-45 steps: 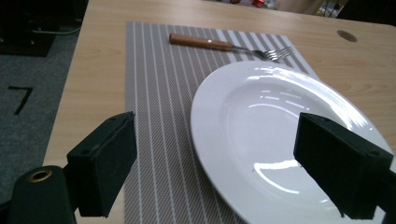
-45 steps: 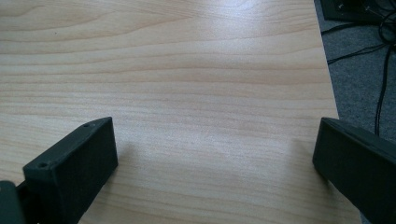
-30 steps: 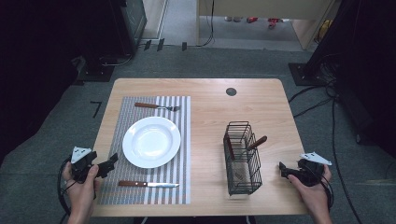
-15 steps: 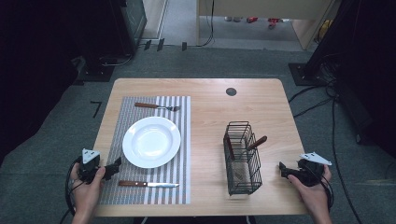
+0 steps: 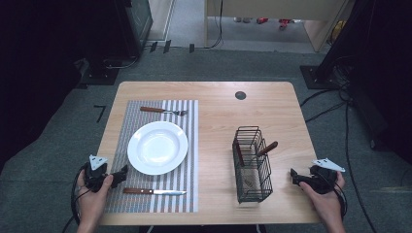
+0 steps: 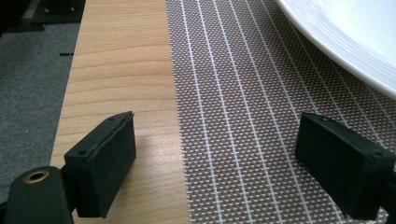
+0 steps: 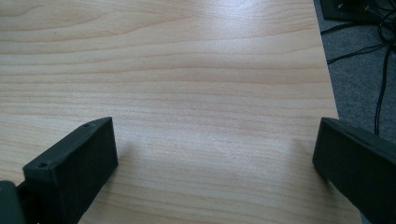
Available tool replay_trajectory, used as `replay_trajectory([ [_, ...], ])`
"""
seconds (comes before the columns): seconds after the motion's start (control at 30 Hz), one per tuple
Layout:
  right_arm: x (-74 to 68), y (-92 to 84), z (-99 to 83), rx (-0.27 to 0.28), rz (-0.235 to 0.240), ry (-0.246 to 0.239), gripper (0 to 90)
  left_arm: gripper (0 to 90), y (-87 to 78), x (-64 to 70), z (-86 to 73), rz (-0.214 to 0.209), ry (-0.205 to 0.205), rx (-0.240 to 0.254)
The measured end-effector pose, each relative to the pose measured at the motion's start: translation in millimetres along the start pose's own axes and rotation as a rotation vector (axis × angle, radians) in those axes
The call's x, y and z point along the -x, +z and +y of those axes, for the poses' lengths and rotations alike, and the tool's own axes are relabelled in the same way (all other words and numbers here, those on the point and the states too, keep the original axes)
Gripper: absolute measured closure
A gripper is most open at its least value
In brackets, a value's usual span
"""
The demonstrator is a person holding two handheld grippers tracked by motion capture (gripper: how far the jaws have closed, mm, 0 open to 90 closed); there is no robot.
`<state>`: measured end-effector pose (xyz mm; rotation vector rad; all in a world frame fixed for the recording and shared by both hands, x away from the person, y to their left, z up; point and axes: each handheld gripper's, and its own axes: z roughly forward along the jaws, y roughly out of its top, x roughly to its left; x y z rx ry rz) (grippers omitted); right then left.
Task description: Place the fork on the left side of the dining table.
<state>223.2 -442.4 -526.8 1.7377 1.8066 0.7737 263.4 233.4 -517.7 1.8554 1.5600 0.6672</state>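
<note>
A white plate (image 5: 157, 147) lies on a striped placemat (image 5: 145, 199) on the left half of the wooden table (image 5: 218, 111). A wooden-handled fork (image 5: 163, 111) rests beyond the plate and a wooden-handled knife (image 5: 153, 191) lies in front of it. My left gripper (image 5: 120, 172) is open just left of the knife, at the mat's left edge. In the left gripper view its jaws (image 6: 219, 149) stand wide over mat (image 6: 233, 93) and wood, with the plate rim (image 6: 355, 42) ahead. My right gripper (image 5: 293, 175) is open over bare wood (image 7: 187, 70), right of a black wire basket (image 5: 252, 165).
The basket holds wooden-handled cutlery, one handle (image 5: 266, 148) leaning out to the right. A small dark round cap (image 5: 240, 95) sits in the tabletop at the far side. Cables (image 5: 320, 104) run over the grey floor to the right of the table.
My left gripper has shifted slightly right and toward the near edge, closer to the knife's handle. The right gripper has stayed where it was.
</note>
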Motion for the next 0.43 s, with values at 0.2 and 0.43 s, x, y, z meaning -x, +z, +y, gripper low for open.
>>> replay_trajectory([
  [0.2,0.0,0.0,0.0,0.000,0.000,0.000,0.0,12.8,0.0,0.0,0.0,0.000,0.000,0.000],
  [0.43,0.0,0.0,0.0,0.000,0.000,0.000,0.0,11.8,0.2,-0.4,0.0,0.006,-0.008,-0.001],
])
